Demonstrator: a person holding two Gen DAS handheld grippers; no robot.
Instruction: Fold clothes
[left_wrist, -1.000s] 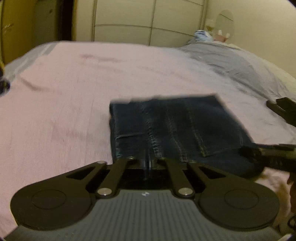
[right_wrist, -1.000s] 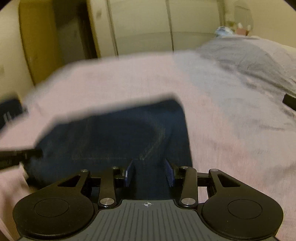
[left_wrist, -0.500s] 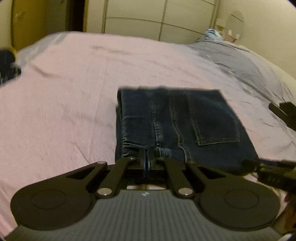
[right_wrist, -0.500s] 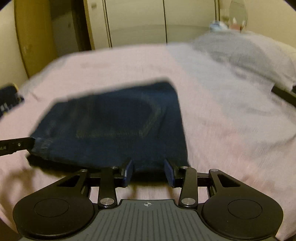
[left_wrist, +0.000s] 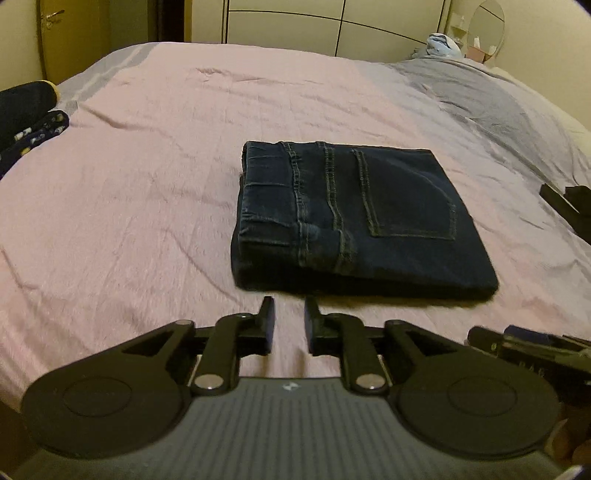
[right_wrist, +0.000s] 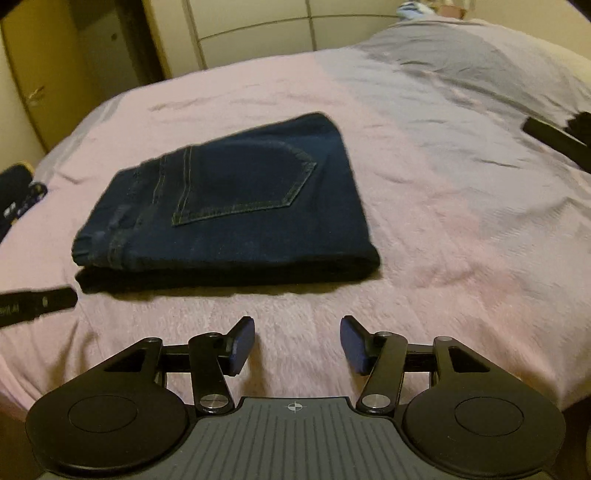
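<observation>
The folded jeans (left_wrist: 354, 218) lie flat in the middle of the bed (left_wrist: 147, 184), on the pink sheet. A back pocket with light stitching faces up. In the right wrist view the jeans (right_wrist: 229, 206) look a bit blurry, so the small stitches are hard to see.

The left gripper (left_wrist: 289, 325) sits at 6 o'clock from the jeans, just in front of their near edge and not touching them. Its fingers (left_wrist: 266, 321) are a little apart and hold nothing. The right gripper (right_wrist: 297, 345) is also at 6 o'clock from the jeans in its own view, a bit further back. Its fingers (right_wrist: 242, 343) are wide apart, with only pink sheet between them.

There is some small pale writing on the side of the left gripper where it pokes in at 9 o'clock of the right wrist view, but it is cut off and too blurry to read. No brand tag can be read on the jeans.

At 9 o'clock in the left wrist view there are dark clothes (left_wrist: 29, 122) with little pale dots, cut off by the edge. At 3 o'clock a black thing (left_wrist: 567, 208) lies on the sheet, also cut off, and I cannot tell what it is. At 1 o'clock, far back, stands a round mirror (left_wrist: 485, 27) next to a bundle of pale blue cloth (left_wrist: 441, 44).
</observation>
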